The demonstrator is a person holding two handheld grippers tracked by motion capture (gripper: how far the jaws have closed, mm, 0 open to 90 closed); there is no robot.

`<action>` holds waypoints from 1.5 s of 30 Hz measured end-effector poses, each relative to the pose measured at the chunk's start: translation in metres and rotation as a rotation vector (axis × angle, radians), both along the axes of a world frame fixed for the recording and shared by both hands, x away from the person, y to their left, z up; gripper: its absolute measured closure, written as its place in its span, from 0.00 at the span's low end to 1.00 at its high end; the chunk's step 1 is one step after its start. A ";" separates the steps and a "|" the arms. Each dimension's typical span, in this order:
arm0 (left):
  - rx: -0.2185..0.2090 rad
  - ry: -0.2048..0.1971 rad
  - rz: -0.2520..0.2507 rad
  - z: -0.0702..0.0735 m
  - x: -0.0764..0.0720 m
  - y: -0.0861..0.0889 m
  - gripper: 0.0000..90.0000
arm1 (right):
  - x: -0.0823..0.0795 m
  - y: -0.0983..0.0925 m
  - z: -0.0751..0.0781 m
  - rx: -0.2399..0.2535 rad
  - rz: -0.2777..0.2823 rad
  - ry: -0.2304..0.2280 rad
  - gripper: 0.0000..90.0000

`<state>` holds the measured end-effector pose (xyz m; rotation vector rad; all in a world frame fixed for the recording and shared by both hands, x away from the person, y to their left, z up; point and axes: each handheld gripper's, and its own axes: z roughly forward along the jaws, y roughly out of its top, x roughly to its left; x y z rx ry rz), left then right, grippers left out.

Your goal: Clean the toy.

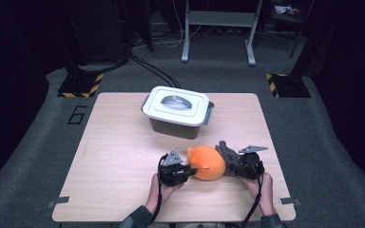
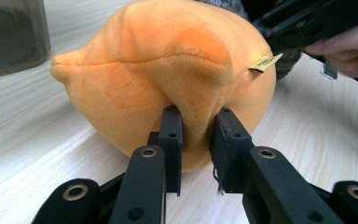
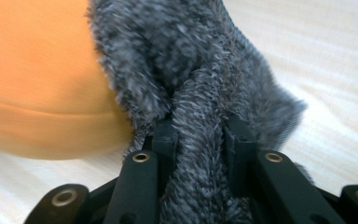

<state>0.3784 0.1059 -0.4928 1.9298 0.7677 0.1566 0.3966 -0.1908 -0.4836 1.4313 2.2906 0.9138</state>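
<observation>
An orange plush toy [image 1: 207,163] with a grey furry part [image 1: 226,153] lies on the wooden table [image 1: 119,152] near its front edge. My left gripper [image 1: 186,171] is shut on a fold of the orange plush [image 2: 168,79], pinched between its pads [image 2: 173,140]. My right gripper [image 1: 232,167] comes in from the right and is shut on the grey fur [image 3: 200,140], which bulges up between its fingers [image 3: 163,140]. In the left gripper view, a small tan tag [image 2: 264,63] sticks out of the toy, and the right gripper [image 2: 307,23] with its hand shows behind.
A grey storage box with a white clip-on lid [image 1: 177,105] stands at the back middle of the table; its dark wall [image 2: 9,37] shows in the left gripper view. Bare tabletop lies to the left. Stands and cables occupy the floor beyond.
</observation>
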 end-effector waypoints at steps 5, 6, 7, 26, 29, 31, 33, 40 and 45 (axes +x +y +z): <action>0.000 0.004 0.002 0.000 0.000 0.001 0.84 | 0.005 -0.002 -0.014 -0.005 -0.011 0.033 0.78; 0.000 0.003 0.002 0.000 0.000 0.001 0.84 | 0.004 -0.003 -0.012 -0.009 -0.010 0.028 0.78; 0.000 0.003 0.002 0.000 0.000 0.001 0.84 | 0.002 -0.003 -0.010 -0.009 -0.020 0.023 0.78; 0.006 -0.007 0.002 -0.001 0.001 0.002 0.83 | -0.027 0.032 0.054 0.003 0.143 -0.135 0.78; 0.008 -0.017 -0.007 -0.002 0.001 0.005 0.80 | -0.023 0.038 0.050 -0.014 0.135 -0.126 0.78; 0.008 -0.026 -0.011 -0.004 0.001 0.007 0.72 | -0.022 0.039 0.050 -0.003 0.125 -0.117 0.78; 0.010 -0.036 -0.020 -0.005 0.001 0.008 0.65 | -0.020 0.039 0.050 -0.004 0.128 -0.114 0.78; 0.060 -0.075 -0.014 -0.008 -0.003 0.004 0.48 | -0.015 0.039 0.049 -0.012 0.121 -0.116 0.78; 0.095 -0.115 0.006 -0.009 -0.004 -0.004 0.54 | -0.013 0.040 0.048 -0.004 0.113 -0.110 0.78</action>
